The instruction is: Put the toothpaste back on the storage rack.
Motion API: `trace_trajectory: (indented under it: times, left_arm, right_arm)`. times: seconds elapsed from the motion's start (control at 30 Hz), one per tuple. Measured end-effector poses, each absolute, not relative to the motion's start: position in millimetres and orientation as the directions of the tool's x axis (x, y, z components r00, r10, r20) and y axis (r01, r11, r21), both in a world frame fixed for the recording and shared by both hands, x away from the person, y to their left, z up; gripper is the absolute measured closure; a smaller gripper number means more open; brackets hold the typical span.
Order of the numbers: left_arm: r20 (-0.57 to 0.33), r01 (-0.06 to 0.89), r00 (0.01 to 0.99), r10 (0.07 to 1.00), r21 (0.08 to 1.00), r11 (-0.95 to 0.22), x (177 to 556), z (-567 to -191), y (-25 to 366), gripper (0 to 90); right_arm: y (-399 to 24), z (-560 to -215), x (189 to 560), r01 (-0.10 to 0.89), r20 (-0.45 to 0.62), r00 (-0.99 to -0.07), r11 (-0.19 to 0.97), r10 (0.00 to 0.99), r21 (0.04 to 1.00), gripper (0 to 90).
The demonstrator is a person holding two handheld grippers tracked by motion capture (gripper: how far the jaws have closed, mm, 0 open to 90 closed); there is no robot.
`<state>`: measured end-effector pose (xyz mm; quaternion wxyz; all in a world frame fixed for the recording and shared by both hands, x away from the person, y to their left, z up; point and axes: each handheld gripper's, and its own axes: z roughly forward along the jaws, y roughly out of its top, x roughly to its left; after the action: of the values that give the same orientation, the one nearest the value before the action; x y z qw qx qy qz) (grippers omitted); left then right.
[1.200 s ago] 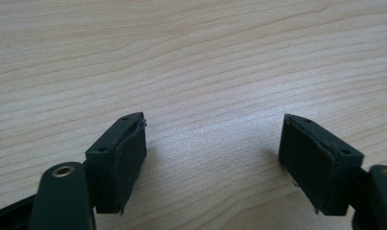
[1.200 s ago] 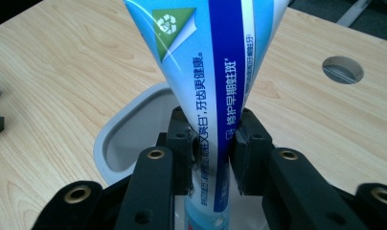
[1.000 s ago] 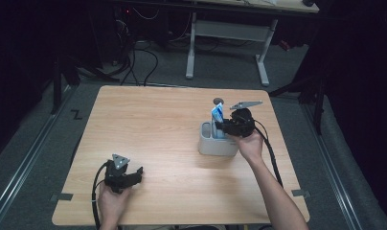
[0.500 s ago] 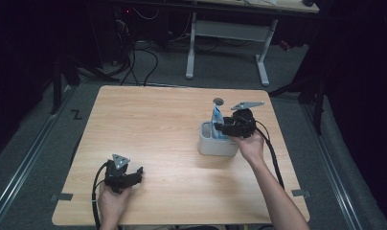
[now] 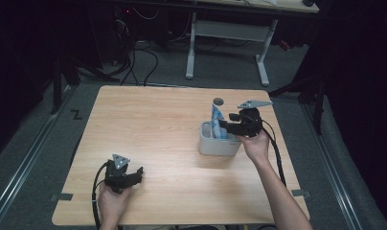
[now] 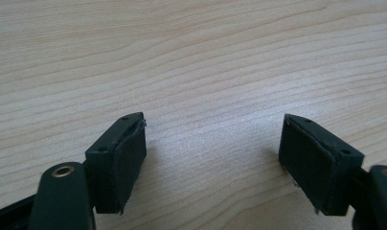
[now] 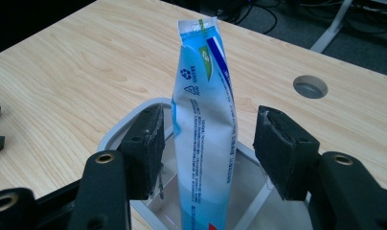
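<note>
My work surface is a pale wooden board with fine grain running along its length, and a small round cable hole is cut near its far edge. Beyond that edge stands a second desk on a white frame, with its two white legs planted on the grey floor. Black cables lie looped on the floor beside that frame. A short black zigzag mark sits on the floor off the surface's left edge, and a metal rail runs along the floor on that side
</note>
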<state>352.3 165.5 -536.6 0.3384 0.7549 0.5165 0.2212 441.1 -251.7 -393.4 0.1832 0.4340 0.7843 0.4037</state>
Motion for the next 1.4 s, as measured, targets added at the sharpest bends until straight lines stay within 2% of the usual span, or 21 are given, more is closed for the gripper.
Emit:
trace_trajectory:
  times: [0.7, 1.4]
  left_arm:
    - [-0.016, 0.629, 0.369, 0.929, 0.74, -0.237, 352.2, -536.6, 165.4, 25.1]
    - [-0.016, 0.629, 0.369, 0.929, 0.74, -0.237, 352.2, -536.6, 165.4, 25.2]
  right_arm:
    - [-270.6, -382.5, 428.3, 0.505, 0.067, -0.536, 0.256, 0.841, 0.824, 47.3]
    - [-308.0, -384.3, 413.7, 0.529, 0.117, -0.475, 0.177, 0.872, 0.83, 47.7]
